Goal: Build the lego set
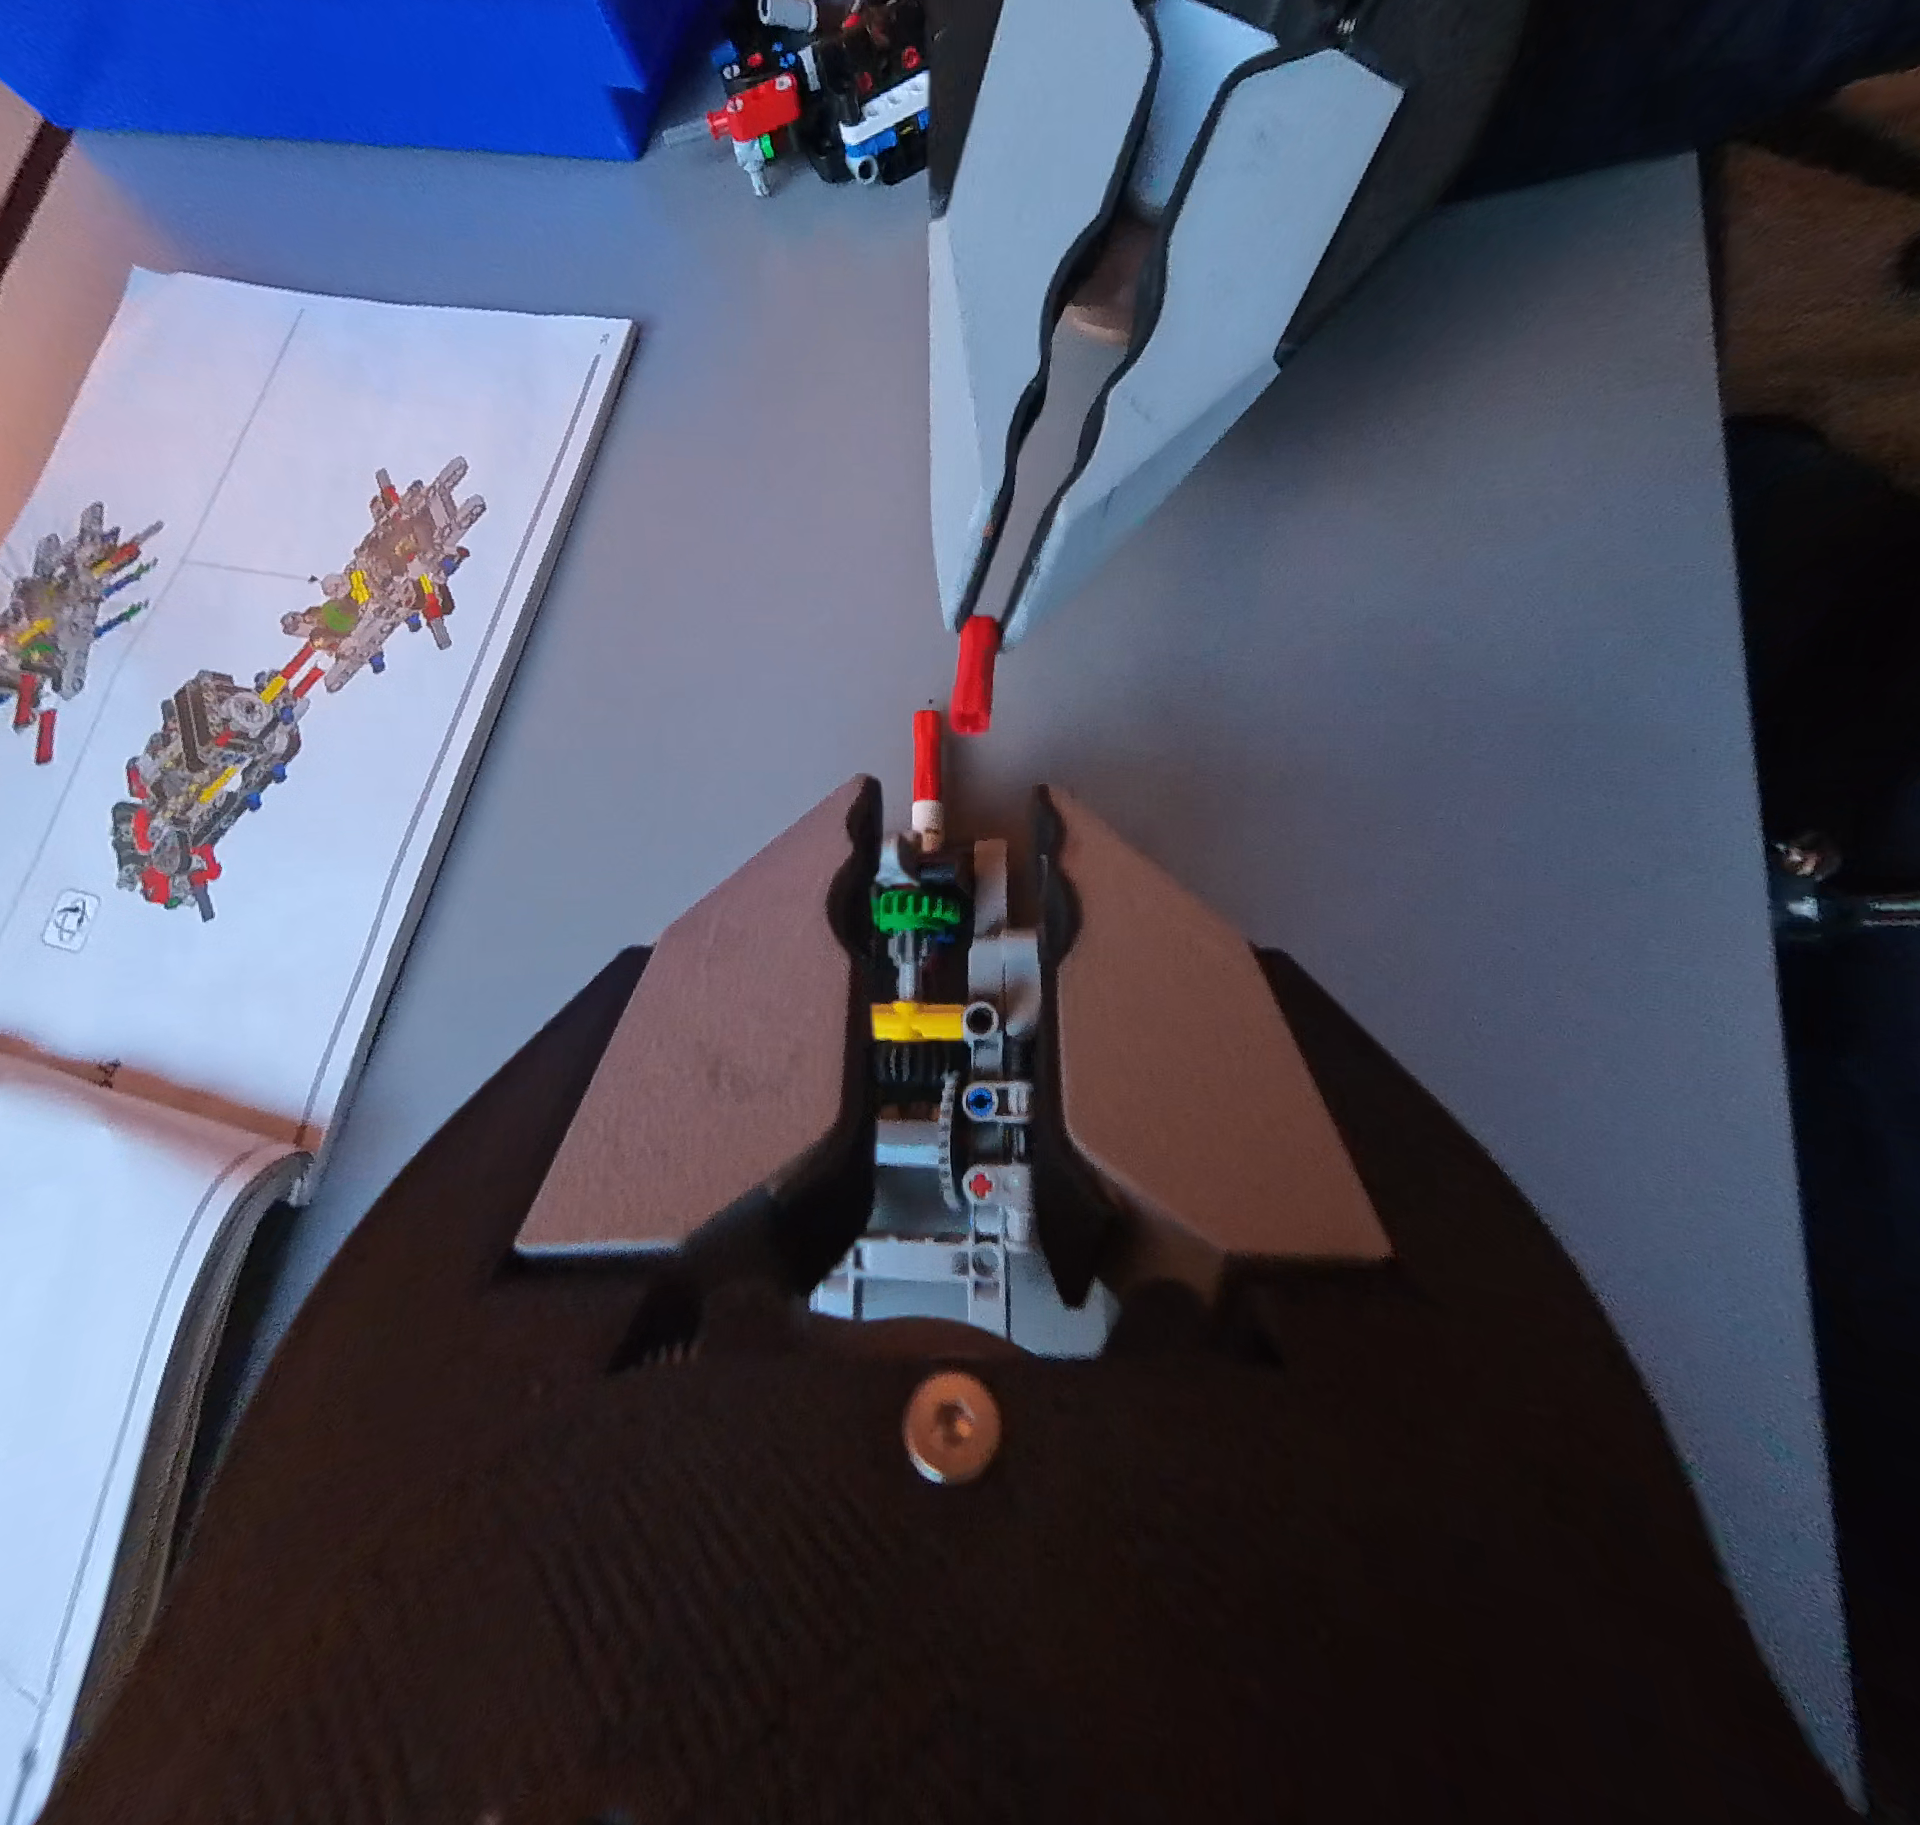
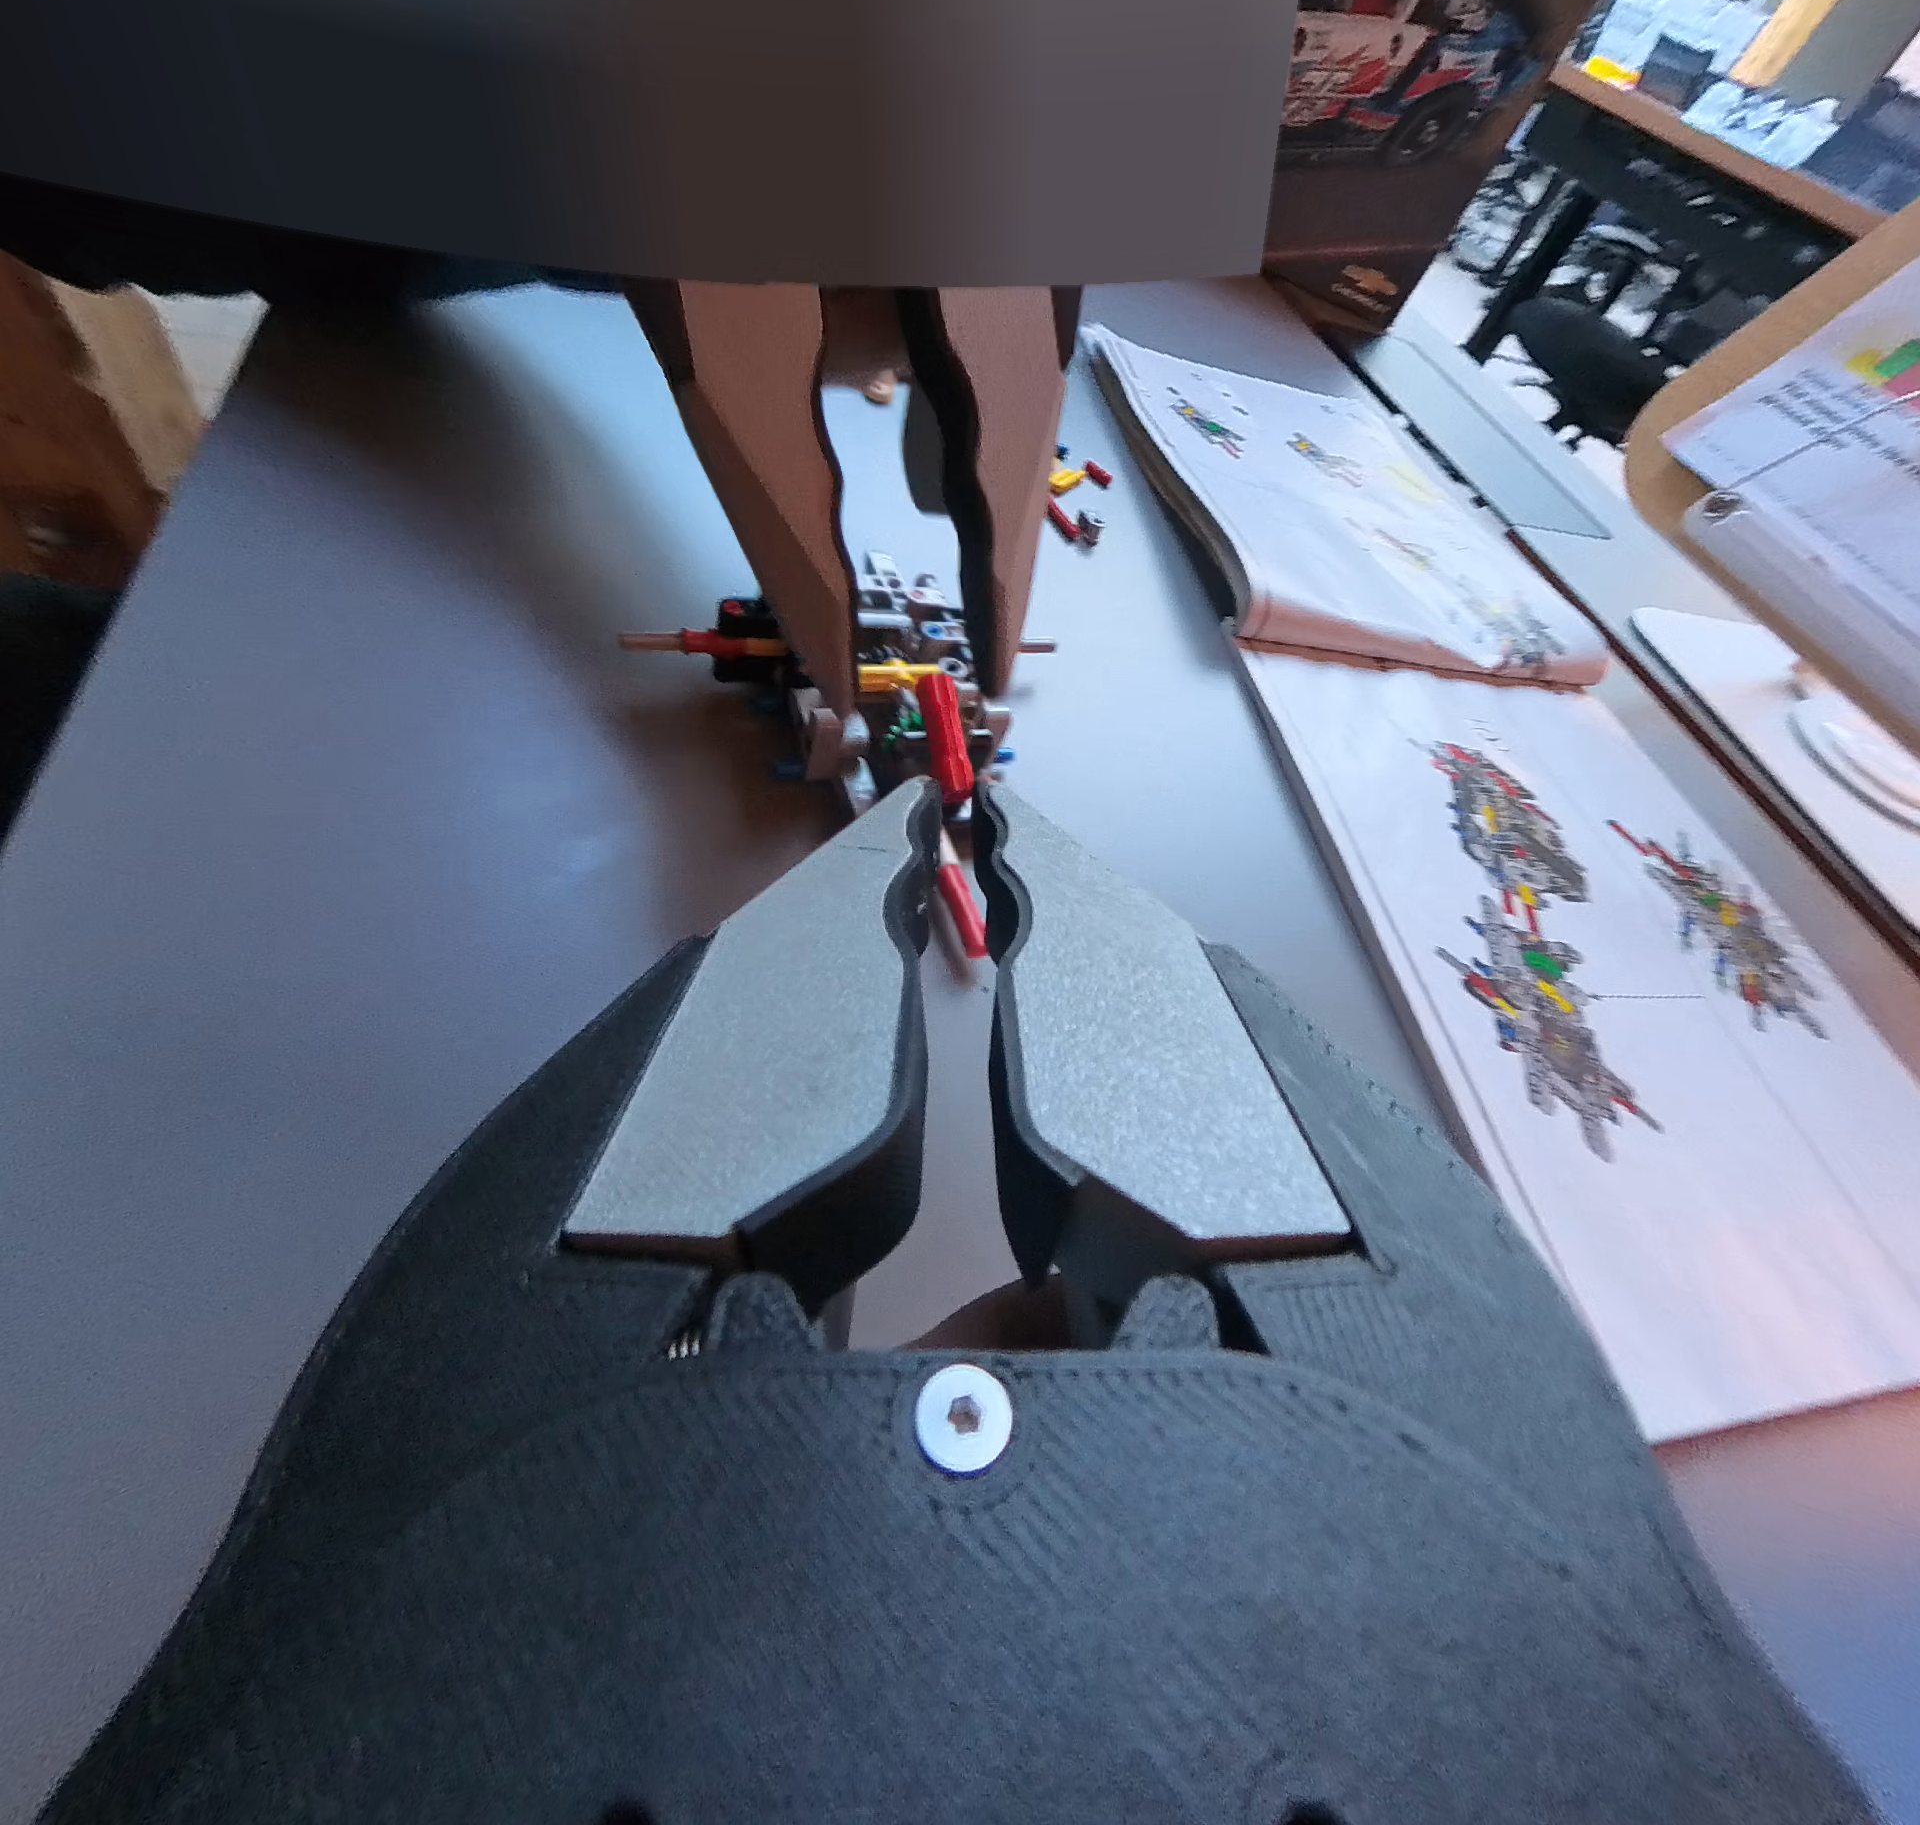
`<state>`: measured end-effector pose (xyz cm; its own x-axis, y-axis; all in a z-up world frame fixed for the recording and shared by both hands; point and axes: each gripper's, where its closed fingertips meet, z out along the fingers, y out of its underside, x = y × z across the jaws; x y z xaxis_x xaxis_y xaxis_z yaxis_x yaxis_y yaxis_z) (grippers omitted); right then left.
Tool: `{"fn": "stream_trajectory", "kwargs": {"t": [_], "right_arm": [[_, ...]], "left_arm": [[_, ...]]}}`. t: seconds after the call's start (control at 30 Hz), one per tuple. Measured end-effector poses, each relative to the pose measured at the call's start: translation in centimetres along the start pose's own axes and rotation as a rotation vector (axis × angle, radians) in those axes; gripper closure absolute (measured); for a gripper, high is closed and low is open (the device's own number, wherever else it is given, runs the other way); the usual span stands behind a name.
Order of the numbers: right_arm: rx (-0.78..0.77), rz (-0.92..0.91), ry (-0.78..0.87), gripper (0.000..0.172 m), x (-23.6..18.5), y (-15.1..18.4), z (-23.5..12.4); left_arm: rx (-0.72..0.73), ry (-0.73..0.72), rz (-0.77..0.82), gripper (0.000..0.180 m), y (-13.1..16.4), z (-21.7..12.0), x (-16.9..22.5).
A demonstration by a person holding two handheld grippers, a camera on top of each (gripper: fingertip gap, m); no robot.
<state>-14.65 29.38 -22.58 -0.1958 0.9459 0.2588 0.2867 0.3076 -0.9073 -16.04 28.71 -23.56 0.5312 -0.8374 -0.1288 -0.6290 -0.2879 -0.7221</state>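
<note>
**Red connector pinched above a geared brick assembly on a grey desk**

Right gripper (image 1: 982, 622): jaws pressed together on one end of a short red connector (image 1: 971, 679), which projects beyond the tips with its hollow end free. The piece is rigid moulded plastic, judged very light and smooth; gripped only at its end, it could pivot or slip under a sideways load.

Left gripper (image 1: 951, 799): jaws spread either side of a small brick assembly (image 1: 940, 1037) of grey beams, a green gear (image 1: 914, 908) and a yellow piece, standing on the table. In the right wrist view daylight shows beside the fingers, so they straddle it and do not appear to clamp it. A red axle (image 1: 925, 757) projects from the far end of the assembly, its tip just beside the connector's open end and slightly to its left. The axle is thin and stiff; the assembly is judged light and press-fitted, liable to shift or separate if pushed. The grey side beams offer the firmest hold, not the gears.

Surface: a flat, smooth grey table (image 1: 1403, 736), offering little friction.

Surroundings: an open instruction booklet (image 1: 312, 684) lies left of the assembly, a second brick build (image 1: 831, 82) and a blue box (image 1: 364, 19) at the far edge. Loose small pieces (image 2: 1075, 497) lie behind the left gripper. A printed carton (image 2: 1423, 61) and a further desk stand beyond.
</note>
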Motion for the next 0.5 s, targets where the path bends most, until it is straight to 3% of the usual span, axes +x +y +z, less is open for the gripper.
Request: {"fn": "stream_trajectory", "kwargs": {"t": [0.17, 0.33, 0.5], "right_arm": [[-0.027, 0.059, -0.050, 0.170, -0.4, 0.3, 0.3], [-0.049, 0.098, -0.066, 0.170, -0.3, 0.6, 0.5], [-0.070, 0.105, -0.091, 0.169, -0.7, 0.8, 0.6]], "left_arm": [[0.015, -0.056, 0.042, 0.157, 0.0, 0.4, -0.7], [0.057, 0.077, -0.037, 0.157, -0.5, 0.7, 0.8], [0.079, 0.057, -0.008, 0.168, -0.8, 0.8, 0.5]]}}
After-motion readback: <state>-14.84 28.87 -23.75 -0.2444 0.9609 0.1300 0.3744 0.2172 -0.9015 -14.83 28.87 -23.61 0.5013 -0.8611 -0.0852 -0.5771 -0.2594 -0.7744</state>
